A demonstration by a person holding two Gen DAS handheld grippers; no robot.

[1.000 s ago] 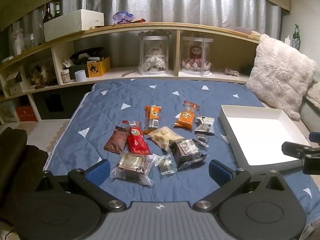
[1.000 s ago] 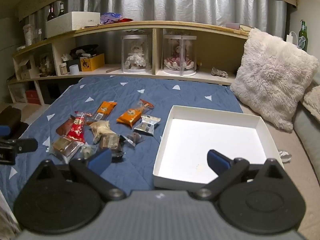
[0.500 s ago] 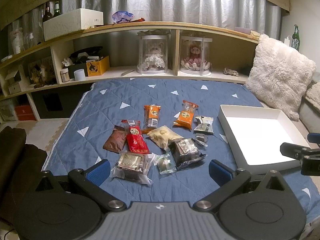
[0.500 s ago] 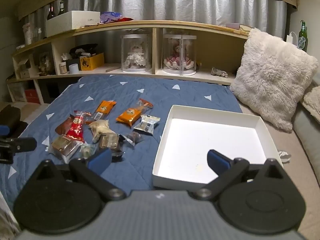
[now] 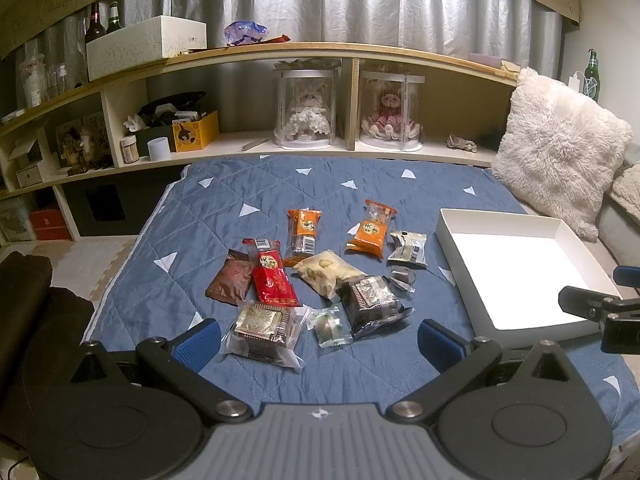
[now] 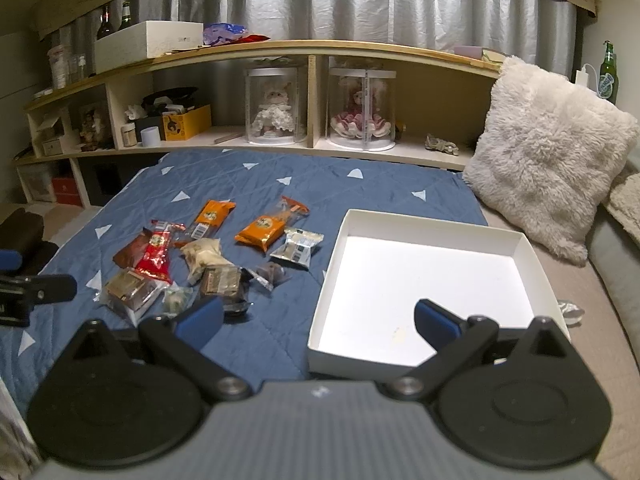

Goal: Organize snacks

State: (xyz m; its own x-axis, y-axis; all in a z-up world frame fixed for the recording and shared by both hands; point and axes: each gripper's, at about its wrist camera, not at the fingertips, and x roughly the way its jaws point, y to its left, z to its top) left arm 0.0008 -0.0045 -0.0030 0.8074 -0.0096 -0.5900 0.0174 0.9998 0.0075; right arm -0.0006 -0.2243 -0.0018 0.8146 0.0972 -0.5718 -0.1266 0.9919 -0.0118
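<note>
Both tools hang above the bed with fingers spread wide and nothing held: the left hand-held gripper over the pile of wrapped snacks, the right hand-held gripper over the flat white cardboard box. No snack is packed yet (the box is bare inside). Next, I think, the left one must drop and pinch a near packet. Farther back stands a wooden shelf.

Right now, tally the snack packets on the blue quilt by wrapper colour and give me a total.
Orange packets: 2
Red packet: 1
Brown packet: 1
Cream packet: 1
Silver packet: 1
Clear wrappers, dark cakes: 2
Clear wrappers, small sweets: 2
Total: 10, none in the white box.
</note>
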